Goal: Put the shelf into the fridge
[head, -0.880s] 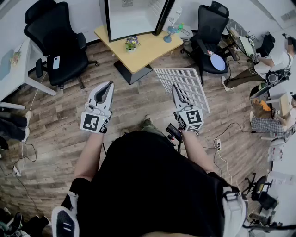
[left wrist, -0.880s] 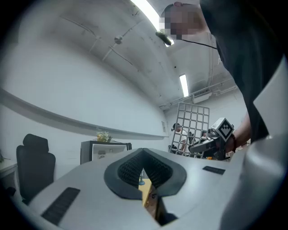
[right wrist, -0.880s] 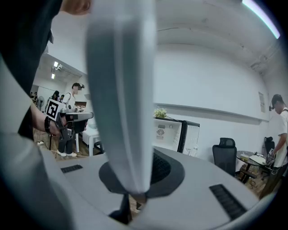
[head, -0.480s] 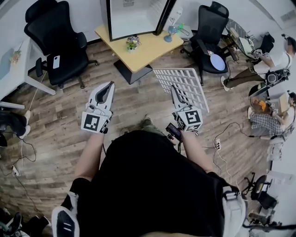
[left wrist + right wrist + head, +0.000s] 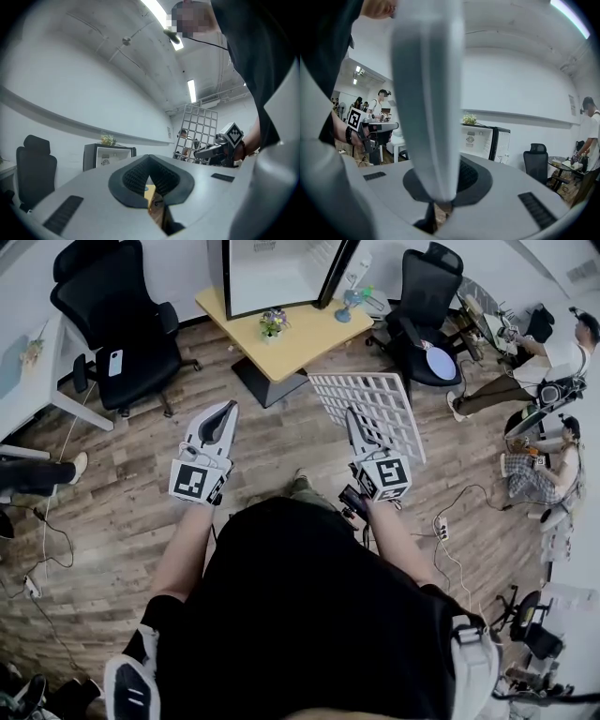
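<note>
Floorboards [image 5: 112, 512] lie below, fridge [image 5: 281, 277] ahead; right gripper [image 5: 354, 418] fingers clamp shelf [image 5: 386, 401], left gripper [image 5: 225, 407] fingers shut, empty.

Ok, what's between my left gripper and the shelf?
Nothing. The head view shows only bare wood floor under the gap between the left gripper and the shelf, which the right gripper holds.

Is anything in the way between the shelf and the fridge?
The fridge stands open. A small flower pot sits on the table in front of it. Nothing else blocks the shelf held by the right hand-held gripper.
</note>
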The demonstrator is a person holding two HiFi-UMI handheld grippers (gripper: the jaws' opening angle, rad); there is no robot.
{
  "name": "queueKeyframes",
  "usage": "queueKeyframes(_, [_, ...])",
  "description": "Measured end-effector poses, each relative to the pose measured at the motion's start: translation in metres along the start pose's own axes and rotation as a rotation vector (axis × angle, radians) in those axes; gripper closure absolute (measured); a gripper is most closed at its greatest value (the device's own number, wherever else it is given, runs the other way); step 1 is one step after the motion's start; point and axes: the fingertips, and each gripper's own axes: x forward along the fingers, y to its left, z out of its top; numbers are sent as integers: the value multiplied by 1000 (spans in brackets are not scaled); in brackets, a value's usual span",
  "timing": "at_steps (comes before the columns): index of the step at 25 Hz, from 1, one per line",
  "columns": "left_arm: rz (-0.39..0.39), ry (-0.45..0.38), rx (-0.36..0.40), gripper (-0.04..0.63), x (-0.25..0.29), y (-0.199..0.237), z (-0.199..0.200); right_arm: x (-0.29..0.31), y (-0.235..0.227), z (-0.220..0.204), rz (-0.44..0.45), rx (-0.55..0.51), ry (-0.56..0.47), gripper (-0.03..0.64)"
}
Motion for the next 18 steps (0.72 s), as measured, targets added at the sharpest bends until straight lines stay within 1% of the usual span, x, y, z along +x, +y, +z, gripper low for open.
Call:
queueKeyframes(5, [-27, -3, 14, 577, -1, 6, 0, 1, 8, 2, -26, 1, -5, 577])
queueKeyframes(10, [-33, -7, 13, 578, 5, 6, -4, 2, 9, 1, -22, -7, -6, 577])
queueKeyframes(14, [-25, 1, 20, 578, 11, 8, -6, 8, 3, 1, -16, -1, -19, 577])
queueKeyframes(18, [1, 14, 19, 577, 19, 14, -12, 21, -1, -3, 7, 5, -19, 577])
